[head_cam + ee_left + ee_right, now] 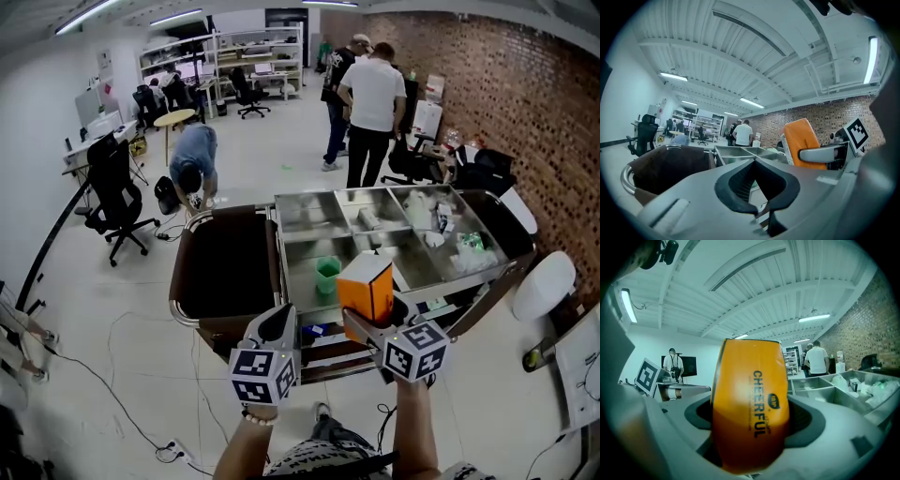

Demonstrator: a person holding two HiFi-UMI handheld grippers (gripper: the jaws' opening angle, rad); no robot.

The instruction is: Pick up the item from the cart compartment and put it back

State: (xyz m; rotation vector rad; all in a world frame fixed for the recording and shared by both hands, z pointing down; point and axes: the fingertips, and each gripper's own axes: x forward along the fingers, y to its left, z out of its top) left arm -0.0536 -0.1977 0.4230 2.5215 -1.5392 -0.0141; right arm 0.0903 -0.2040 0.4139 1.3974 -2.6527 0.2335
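An orange box (367,286) printed "CHEERFUL" is held upright in my right gripper (376,317), just above the near edge of the steel cart (309,199). In the right gripper view the box (750,408) fills the space between the jaws of that gripper (750,451), which are shut on its sides. My left gripper (279,321) hovers beside it on the left with nothing in it, and its jaws meet at the tips (761,213). The left gripper view shows the box (801,140) and the right gripper's finger (820,153) across it.
The cart has several steel compartments; a green cup (327,277) stands in a near one and white packets (441,220) lie in the right ones. A brown bag (225,262) hangs at the cart's left end. Two people (366,94) stand beyond, and another bends over (194,159).
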